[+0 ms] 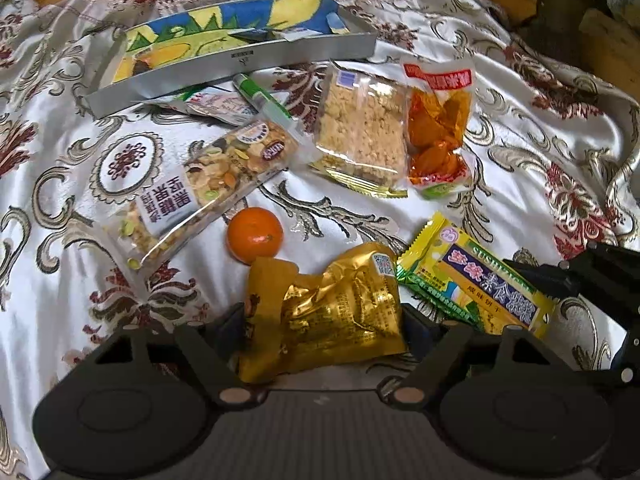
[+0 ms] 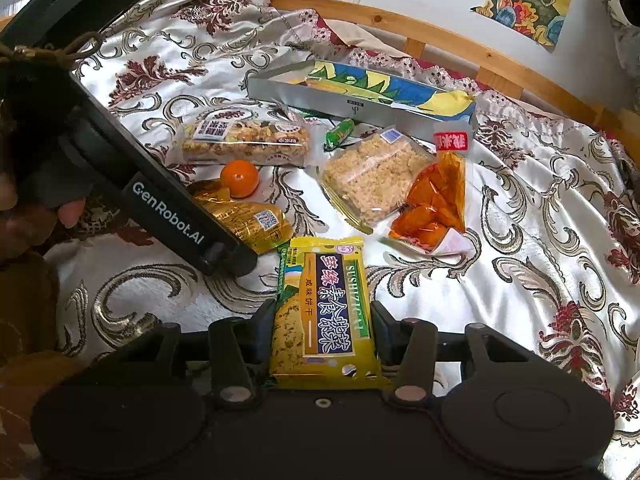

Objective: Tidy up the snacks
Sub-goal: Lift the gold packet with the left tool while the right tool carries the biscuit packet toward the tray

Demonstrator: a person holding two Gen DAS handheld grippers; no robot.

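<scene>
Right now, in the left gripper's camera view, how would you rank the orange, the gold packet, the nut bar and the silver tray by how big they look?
1. Silver tray
2. Nut bar and gold packet: look about alike, and the packet's nearness to the camera inflates it, so I won't rank them.
3. Orange

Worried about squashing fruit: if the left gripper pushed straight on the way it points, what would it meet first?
The gold foil packet already lies between the left gripper fingers. Past it, probably the mandarin, though depth is unclear.
</scene>
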